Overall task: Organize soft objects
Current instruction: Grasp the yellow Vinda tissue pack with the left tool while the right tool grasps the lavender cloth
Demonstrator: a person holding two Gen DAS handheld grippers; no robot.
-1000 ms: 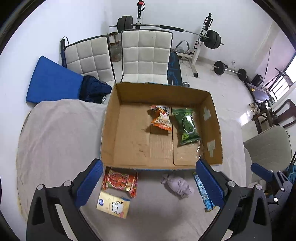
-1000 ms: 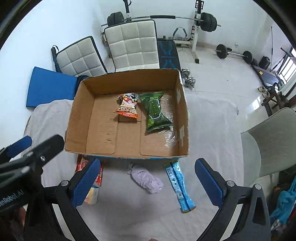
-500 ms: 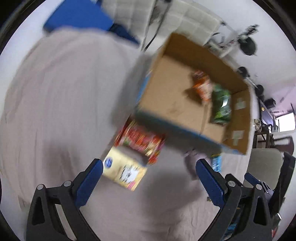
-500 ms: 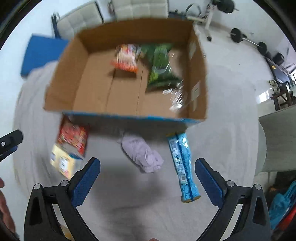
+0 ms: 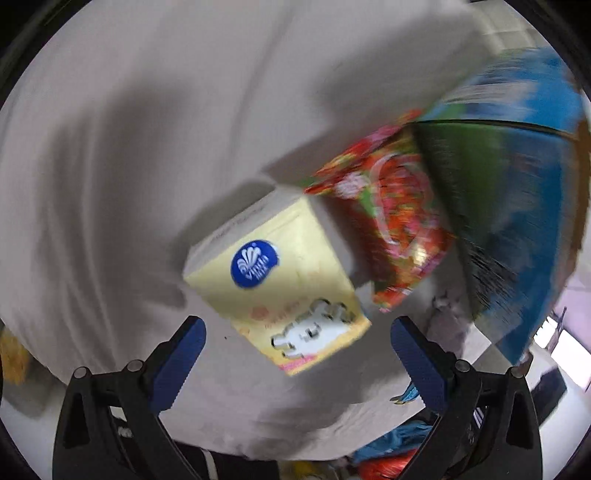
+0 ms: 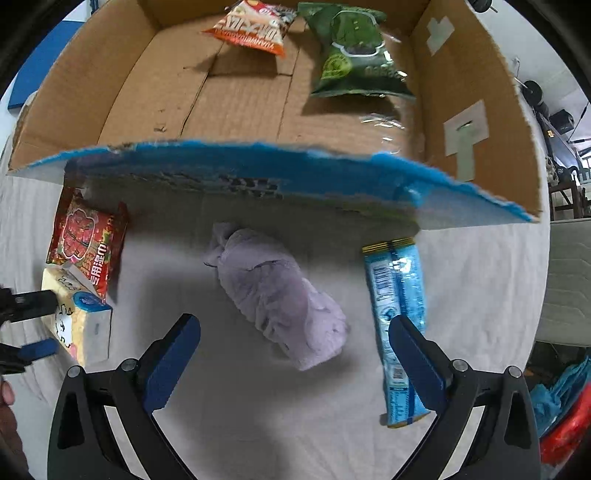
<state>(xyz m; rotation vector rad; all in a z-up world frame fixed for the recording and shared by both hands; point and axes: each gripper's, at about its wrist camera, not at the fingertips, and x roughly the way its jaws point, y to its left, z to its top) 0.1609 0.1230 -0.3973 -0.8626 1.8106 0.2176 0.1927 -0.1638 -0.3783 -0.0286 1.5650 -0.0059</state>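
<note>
In the left wrist view my left gripper point(image 5: 295, 354) is open, low over a yellow tissue pack point(image 5: 280, 280) that lies just ahead between the fingers; a red snack bag point(image 5: 391, 229) lies beyond it against the cardboard box point(image 5: 517, 184). In the right wrist view my right gripper point(image 6: 295, 354) is open above a crumpled lilac cloth point(image 6: 280, 295). A long blue packet point(image 6: 399, 325) lies by the right finger. The box point(image 6: 258, 173) holds an orange snack bag point(image 6: 251, 29) and a green bag point(image 6: 351, 55). The left gripper point(image 6: 26, 321) shows at the tissue pack point(image 6: 79, 321).
A grey cloth point(image 6: 258, 406) covers the table. The red snack bag point(image 6: 85, 243) lies at the box's front left corner. A grey chair point(image 6: 569, 280) stands at the right. Blue and red items point(image 6: 561, 406) lie below the table edge.
Both grippers have dropped toward the table and moved closer. The left one swung left and down onto the tissue pack; the right one came down over the lilac cloth. Both stay open.
</note>
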